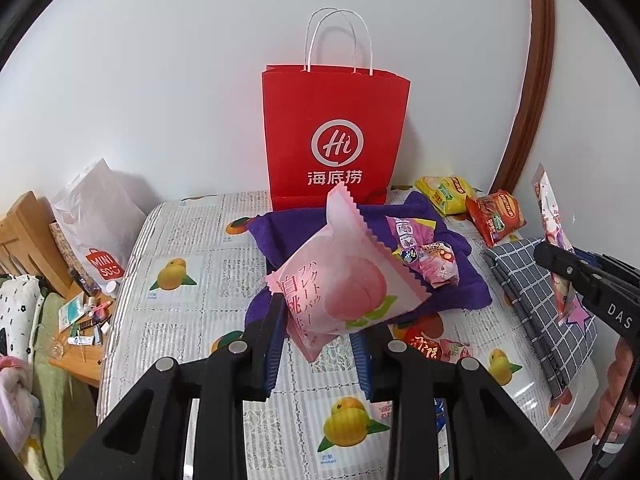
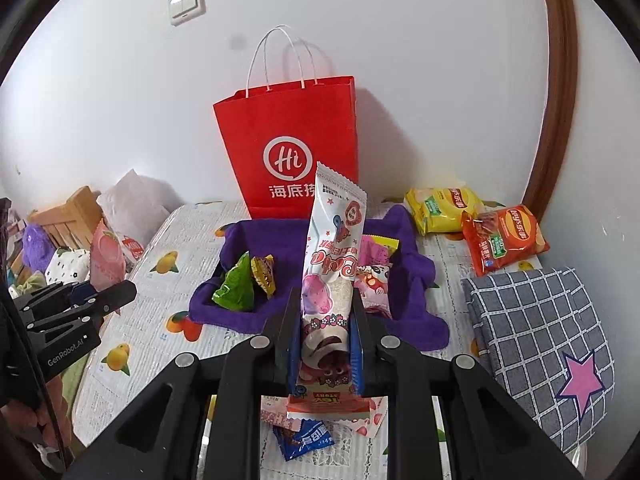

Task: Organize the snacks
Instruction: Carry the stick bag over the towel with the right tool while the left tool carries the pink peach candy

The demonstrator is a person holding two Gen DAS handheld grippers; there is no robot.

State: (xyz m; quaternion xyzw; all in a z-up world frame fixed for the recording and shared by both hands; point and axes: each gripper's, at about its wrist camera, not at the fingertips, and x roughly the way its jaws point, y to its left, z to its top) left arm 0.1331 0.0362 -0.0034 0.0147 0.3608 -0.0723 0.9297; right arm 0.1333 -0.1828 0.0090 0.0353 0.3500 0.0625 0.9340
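Observation:
My left gripper (image 1: 320,336) is shut on a pink peach snack packet (image 1: 340,280), held up above the patterned table (image 1: 192,240). My right gripper (image 2: 326,332) is shut on a long white and pink snack bar packet (image 2: 328,264), standing upright between the pads. Behind both lies a purple cloth (image 2: 288,240) with a green packet (image 2: 236,284), a yellow one and pink sweets (image 2: 374,280) on it. A red paper bag (image 1: 336,132) stands upright against the wall behind the cloth. In the left wrist view the right gripper (image 1: 560,264) shows at the right edge with its packet.
Yellow (image 2: 444,208) and red (image 2: 500,240) crisp packets lie at the back right. A grey checked cloth (image 2: 536,336) with a pink star covers the right side. A blue packet (image 2: 304,440) and pink wrappers lie near the front edge. A white bag (image 1: 96,216) and a cluttered wooden stand (image 1: 80,328) sit left of the table.

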